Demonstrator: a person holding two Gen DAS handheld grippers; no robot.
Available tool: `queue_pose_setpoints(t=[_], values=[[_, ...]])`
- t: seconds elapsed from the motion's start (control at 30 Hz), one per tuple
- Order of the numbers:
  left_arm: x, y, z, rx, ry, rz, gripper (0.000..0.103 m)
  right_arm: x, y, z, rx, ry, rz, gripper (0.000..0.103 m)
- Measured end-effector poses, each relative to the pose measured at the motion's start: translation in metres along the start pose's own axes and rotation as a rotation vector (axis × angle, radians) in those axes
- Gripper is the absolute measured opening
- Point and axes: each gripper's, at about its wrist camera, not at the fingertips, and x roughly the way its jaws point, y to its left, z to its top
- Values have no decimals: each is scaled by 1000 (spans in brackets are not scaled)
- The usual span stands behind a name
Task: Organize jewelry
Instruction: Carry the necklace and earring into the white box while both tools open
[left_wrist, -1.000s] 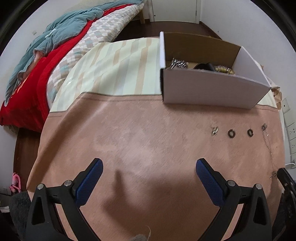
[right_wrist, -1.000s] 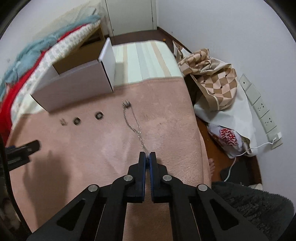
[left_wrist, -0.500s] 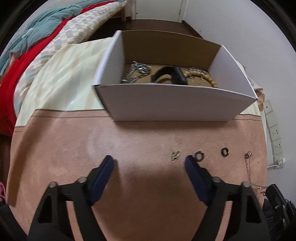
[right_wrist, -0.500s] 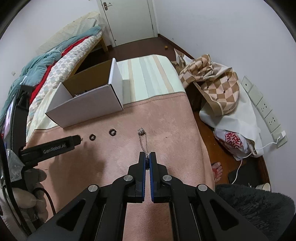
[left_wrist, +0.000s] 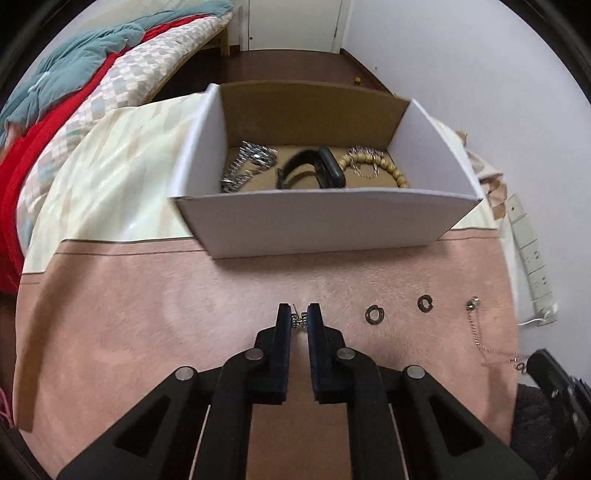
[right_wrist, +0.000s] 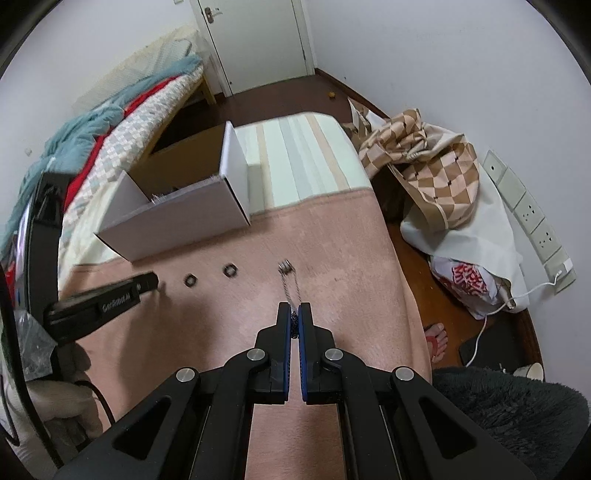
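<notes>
Left wrist view: the left gripper (left_wrist: 299, 320) has just been closing, and a small silver earring (left_wrist: 298, 319) is now pinched between its fingertips, low against the pink blanket (left_wrist: 147, 332). One second ago these jaws were spread wide over bare blanket, well to the left of the row of small pieces; half a second ago they were half closed with the earring just ahead of them. The open white box (left_wrist: 317, 225) has come nearer and more central in this view, so that its contents are seen: a silver chain bracelet (left_wrist: 247, 164) at the left, a black band (left_wrist: 314, 171) in the middle, a beaded bracelet (left_wrist: 380, 166) at the right.

Two dark rings (left_wrist: 374, 314) (left_wrist: 425, 303) are left on the blanket to the right of the held earring, apart from each other.

In the right wrist view the right gripper (right_wrist: 294, 317) is clenched on the near end of a thin chain necklace (right_wrist: 290, 284), as it was a second ago; the far end with its clasp lies on the blanket, and the chain has been drawn shorter and straighter.

Both grippers are thus judged to be loaded. The earring is taken as secured, so a lift and a carry to the far box would follow; the rings would remain.
</notes>
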Motion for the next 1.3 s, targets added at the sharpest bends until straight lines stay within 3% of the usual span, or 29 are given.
queue_pose_setpoints(t=[0.4, 0.73, 0.87, 1.0, 1.3], values=[[-74, 31, 6, -52, -58, -89, 6, -53, 27, 49, -23, -82, 148, 4], [-114, 40, 68, -54, -151, -138, 6, -92, 78, 138, -131, -180, 241, 4], [-100, 50, 97, -74, -118, -166, 6, -70, 96, 175, -160, -147, 243, 4], [-77, 57, 117, -84, -73, -166, 6, -26, 105, 195, -166, -41, 236, 4], [-18, 56, 132, -71, 66, -190, 6, 63, 101, 188, -181, 134, 186, 4]])
